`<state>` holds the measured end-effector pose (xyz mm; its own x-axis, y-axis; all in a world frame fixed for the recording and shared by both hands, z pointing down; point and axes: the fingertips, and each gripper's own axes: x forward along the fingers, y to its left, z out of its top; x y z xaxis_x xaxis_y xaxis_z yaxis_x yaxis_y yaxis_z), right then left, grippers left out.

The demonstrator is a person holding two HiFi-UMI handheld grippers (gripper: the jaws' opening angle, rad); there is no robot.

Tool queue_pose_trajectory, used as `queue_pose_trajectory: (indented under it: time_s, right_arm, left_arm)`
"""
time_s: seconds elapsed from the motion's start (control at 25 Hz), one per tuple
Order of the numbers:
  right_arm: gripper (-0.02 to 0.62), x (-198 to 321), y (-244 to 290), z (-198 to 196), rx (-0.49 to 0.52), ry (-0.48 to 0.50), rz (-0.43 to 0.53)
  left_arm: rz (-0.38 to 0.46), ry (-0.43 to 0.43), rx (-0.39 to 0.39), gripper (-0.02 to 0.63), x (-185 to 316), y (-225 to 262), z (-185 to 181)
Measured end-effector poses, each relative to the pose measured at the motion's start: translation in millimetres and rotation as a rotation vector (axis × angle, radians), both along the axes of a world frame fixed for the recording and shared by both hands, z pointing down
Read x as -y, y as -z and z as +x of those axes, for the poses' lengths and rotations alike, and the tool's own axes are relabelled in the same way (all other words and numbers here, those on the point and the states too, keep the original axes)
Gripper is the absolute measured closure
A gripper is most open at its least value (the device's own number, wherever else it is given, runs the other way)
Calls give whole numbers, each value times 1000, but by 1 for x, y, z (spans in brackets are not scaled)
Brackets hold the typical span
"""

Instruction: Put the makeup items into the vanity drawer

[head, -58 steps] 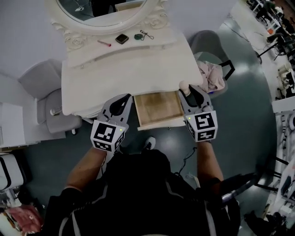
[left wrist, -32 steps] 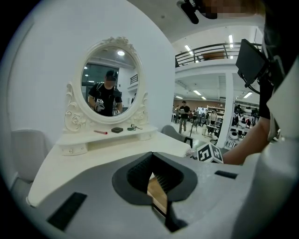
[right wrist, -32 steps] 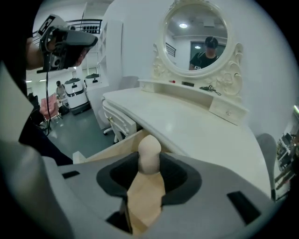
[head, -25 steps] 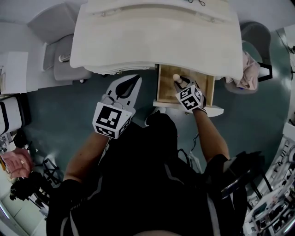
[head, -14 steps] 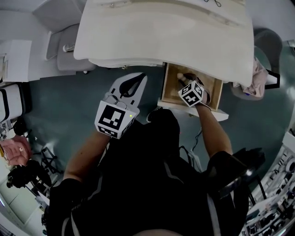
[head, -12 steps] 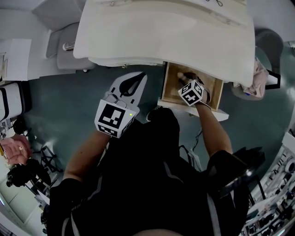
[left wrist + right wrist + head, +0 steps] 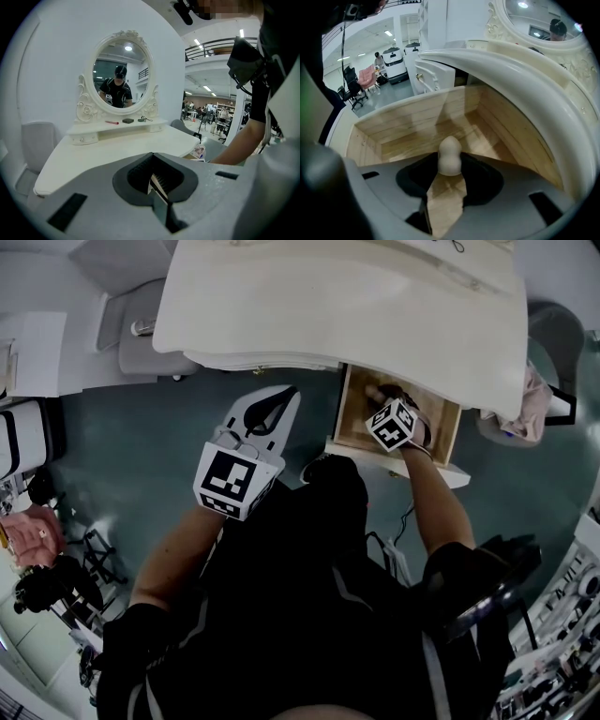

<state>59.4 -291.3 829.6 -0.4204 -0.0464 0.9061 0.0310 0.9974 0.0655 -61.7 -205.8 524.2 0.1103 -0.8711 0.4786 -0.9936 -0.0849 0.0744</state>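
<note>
The vanity's wooden drawer (image 7: 442, 426) stands pulled out under the white tabletop (image 7: 328, 306). My right gripper (image 7: 382, 397) reaches inside it, just above the plank floor (image 7: 403, 140). A beige makeup sponge (image 7: 450, 157) sits between its jaws, which are opening; the pads still touch it. In the head view the sponge (image 7: 375, 390) pokes out past the marker cube. My left gripper (image 7: 281, 397) hangs left of the drawer, below the table edge, shut and empty (image 7: 152, 161). On the vanity's back shelf lie a red lipstick (image 7: 111, 122), a black compact (image 7: 128, 120) and an eyelash curler (image 7: 146, 118).
An oval mirror (image 7: 121, 77) stands at the back of the vanity. A grey stool (image 7: 131, 310) sits at the left. A grey chair with a pink cloth (image 7: 532, 401) stands right of the drawer. The tabletop overhangs the drawer's rear half.
My right gripper has carried the sponge from above the drawer's front edge down into the drawer. The left gripper has stayed left of the drawer.
</note>
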Motion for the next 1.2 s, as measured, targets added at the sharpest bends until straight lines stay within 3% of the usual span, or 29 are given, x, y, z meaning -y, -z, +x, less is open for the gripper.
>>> queue_pose_trajectory:
  time_s: [0.56, 0.76, 1.2]
  right_arm:
    - [333, -2, 30, 7, -5, -93, 8]
    - [334, -7, 71, 10, 36, -160, 20]
    - [356, -11, 189, 22, 149, -376, 104]
  left_arm:
    - [7, -83, 11, 603, -1, 19, 9]
    - [34, -157, -48, 603, 0, 37, 19]
    - [142, -327, -52, 603, 4, 93, 22]
